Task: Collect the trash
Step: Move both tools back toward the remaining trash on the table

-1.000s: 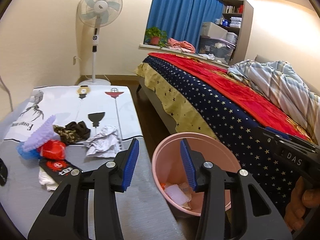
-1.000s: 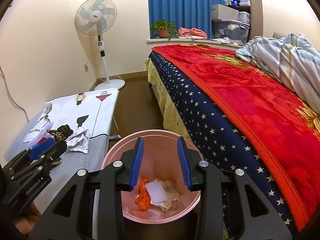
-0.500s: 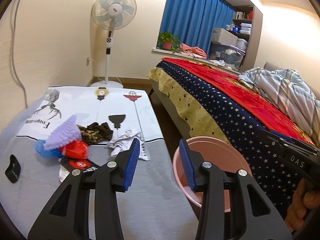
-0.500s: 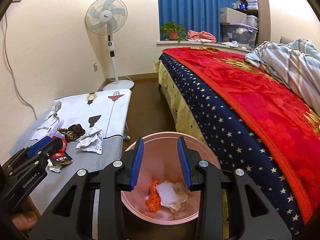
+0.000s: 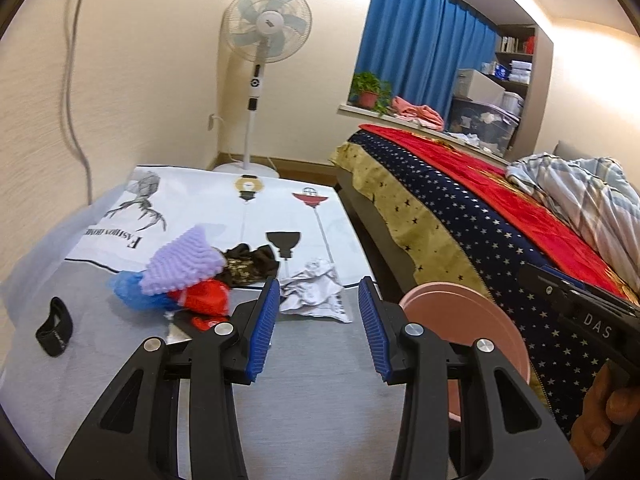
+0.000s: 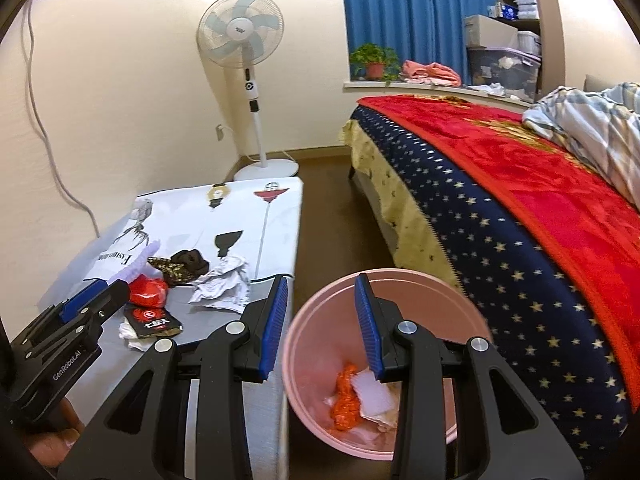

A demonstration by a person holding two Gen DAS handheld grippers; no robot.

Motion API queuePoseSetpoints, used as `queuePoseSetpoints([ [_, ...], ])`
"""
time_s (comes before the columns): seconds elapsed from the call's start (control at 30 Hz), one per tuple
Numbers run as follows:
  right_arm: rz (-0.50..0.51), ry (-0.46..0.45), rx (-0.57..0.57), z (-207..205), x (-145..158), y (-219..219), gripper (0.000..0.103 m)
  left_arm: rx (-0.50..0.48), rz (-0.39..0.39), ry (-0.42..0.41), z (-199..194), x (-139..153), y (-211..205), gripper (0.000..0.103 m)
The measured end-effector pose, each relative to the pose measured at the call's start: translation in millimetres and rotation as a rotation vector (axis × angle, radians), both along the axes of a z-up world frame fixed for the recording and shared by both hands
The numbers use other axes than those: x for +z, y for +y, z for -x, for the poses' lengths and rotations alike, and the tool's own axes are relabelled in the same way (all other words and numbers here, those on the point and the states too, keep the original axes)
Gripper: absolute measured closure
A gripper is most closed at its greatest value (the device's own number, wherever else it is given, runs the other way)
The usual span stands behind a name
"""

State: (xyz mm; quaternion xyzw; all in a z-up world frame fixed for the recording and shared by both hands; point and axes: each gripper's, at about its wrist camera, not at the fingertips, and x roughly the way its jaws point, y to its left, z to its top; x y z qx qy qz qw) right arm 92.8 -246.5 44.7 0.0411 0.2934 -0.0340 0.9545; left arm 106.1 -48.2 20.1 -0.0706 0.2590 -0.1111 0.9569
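The pink bin [image 6: 400, 300] stands on the floor between table [image 5: 304, 400] and bed, already holding scraps. Both the left gripper [image 5: 318, 326] and right gripper [image 6: 322, 322] gape half-wide, empty. Best approach: take the crumpled paper [image 5: 316, 294] at the pile's near edge first. Only the right view shows the bin's contents.

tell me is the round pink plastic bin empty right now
No: the right wrist view looks into the round pink plastic bin, where an orange wrapper and white crumpled paper lie on its bottom.
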Motion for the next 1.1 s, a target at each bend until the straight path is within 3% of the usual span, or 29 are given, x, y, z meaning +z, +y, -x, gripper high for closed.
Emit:
queuePoseSetpoints([
  [0.53, -0.072, 0.019, 0.103, -40.8, -29.2, 40.4, 0.068, 0.153, -0.021, 0.023, -13.3, -14.5, 42.7, 0.062],
  [1.0, -0.252, 0.08, 0.167, -93.4, -73.6, 54.8, 0.068, 0.221, -0.093, 0.019, -41.9, -27.0, 51.3, 0.062],
  [1.1, -0.276, 0.111, 0.166, -105.2, -85.3, 55.4, 0.068, 0.229, -0.104, 0.036, -50.9, -32.8, 50.7, 0.056],
])
